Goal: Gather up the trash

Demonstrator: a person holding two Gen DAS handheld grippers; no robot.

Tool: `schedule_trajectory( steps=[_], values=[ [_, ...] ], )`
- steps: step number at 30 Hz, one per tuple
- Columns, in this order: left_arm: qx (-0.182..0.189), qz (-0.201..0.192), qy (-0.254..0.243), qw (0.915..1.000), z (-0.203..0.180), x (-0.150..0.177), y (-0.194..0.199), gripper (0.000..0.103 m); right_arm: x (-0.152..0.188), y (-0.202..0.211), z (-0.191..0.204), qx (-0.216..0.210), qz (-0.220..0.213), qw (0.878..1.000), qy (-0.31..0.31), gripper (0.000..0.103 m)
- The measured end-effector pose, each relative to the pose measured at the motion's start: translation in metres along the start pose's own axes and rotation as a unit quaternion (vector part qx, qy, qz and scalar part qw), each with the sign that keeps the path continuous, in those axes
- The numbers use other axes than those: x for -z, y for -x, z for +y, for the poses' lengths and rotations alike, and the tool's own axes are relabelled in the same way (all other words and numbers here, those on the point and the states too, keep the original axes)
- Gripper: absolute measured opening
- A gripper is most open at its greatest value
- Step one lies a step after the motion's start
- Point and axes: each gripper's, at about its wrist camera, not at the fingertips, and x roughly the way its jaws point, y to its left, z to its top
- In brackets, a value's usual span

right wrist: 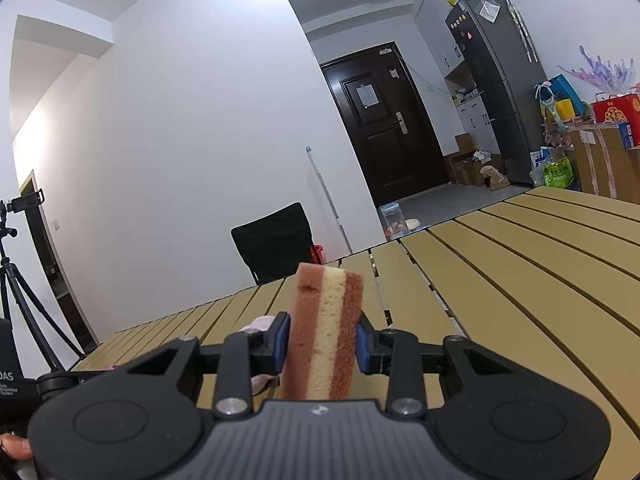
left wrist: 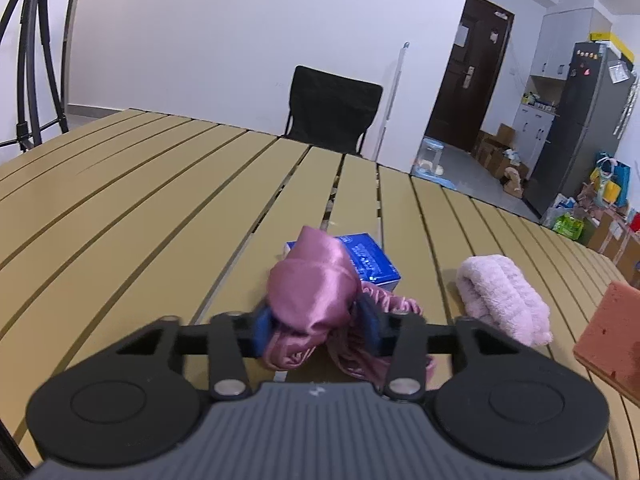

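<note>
A crumpled shiny pink cloth [left wrist: 312, 292] lies on the tan slatted table [left wrist: 140, 200], bunched up between the blue pads of my left gripper [left wrist: 316, 326], which is shut on it. Just behind the cloth sits a small blue box [left wrist: 370, 258]. To the right of it lies a rolled fluffy pink towel [left wrist: 504, 296]. My right gripper [right wrist: 322, 344] is shut on an upright sponge [right wrist: 324, 328] with pink outer layers and a cream middle, held above the table. That same sponge [left wrist: 608, 336] shows at the right edge of the left wrist view.
A black chair [left wrist: 332, 110] stands at the table's far edge. A tripod [left wrist: 32, 60] stands at the left, and a dark door [right wrist: 380, 120], a fridge [right wrist: 500, 80] and boxes and bags fill the room on the right. A fingertip [right wrist: 14, 446] shows at the lower left.
</note>
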Motion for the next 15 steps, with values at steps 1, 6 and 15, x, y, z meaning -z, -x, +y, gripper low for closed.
schedule_trajectory(
  steps=[1,6,15],
  values=[
    [0.002,-0.001,0.000,1.0000,0.000,0.000,0.000,0.034,0.000,0.000,0.001,0.000,0.000,1.000,0.001,0.032],
    [0.009,-0.007,-0.005,0.9999,0.000,-0.001,0.005,0.027,0.001,-0.001,-0.001,-0.003,0.002,1.000,0.003,0.032],
    [0.017,-0.026,-0.015,0.9994,-0.004,-0.003,0.019,0.026,0.000,0.001,-0.003,-0.009,0.001,1.000,0.006,0.032]
  ],
)
